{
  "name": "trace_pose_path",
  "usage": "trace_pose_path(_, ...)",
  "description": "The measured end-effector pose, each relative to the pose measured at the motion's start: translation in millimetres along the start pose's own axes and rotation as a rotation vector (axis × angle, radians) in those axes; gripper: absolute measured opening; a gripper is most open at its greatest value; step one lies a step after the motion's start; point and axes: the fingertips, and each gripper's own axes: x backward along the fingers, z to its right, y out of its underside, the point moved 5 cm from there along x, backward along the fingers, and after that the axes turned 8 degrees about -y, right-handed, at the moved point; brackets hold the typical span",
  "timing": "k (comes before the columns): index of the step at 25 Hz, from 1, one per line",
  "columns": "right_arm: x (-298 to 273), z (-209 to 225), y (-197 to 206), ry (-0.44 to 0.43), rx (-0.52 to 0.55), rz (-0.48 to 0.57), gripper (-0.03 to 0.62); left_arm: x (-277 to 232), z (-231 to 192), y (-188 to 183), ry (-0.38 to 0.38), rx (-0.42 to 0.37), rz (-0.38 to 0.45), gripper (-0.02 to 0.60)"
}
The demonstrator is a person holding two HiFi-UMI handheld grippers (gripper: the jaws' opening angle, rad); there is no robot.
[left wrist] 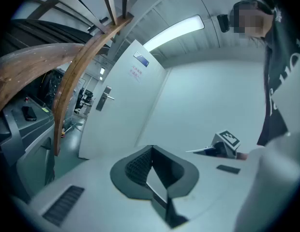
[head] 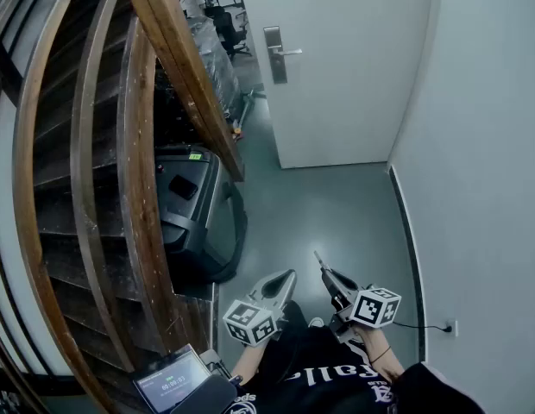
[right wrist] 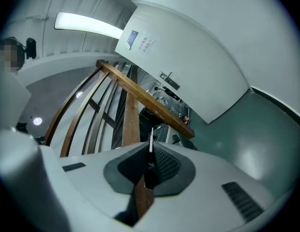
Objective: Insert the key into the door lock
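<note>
The key is a thin silver blade standing up from between the jaws of the right gripper, which is clenched on its lower end. In the head view the key pokes from the right gripper low in the frame, right of centre, its tip aimed toward the top of the picture. It is well apart from the door lock plate with its lever handle, which sits on the white door at the upper middle.

The left gripper is just beside the right one, to its left. In its own view the left gripper has its jaws pressed together with nothing between them.

Grey-green floor lies between the grippers and the door. A pale wall fills the right side, with a socket low on it. A wooden stair handrail runs across the upper left, and a black machine stands under it. A small lit screen shows at the bottom left
</note>
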Motion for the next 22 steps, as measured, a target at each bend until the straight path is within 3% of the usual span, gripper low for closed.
trace_pose_path(9, -21, 13, -7, -0.001, -0.028, -0.008, 0.037, -14, -11, -11, 0.004, -0.022, -0.002, 0.005)
trace_pose_path(16, -77, 32, -33, 0.018, -0.034, -0.041, 0.037, -54, -80, -39, -0.03, -0.009, 0.005, 0.005)
trace_pose_path(22, -154, 50, -84, 0.028, -0.03, -0.014, 0.037, -112, -153, -84, -0.008, -0.004, 0.0, 0.005)
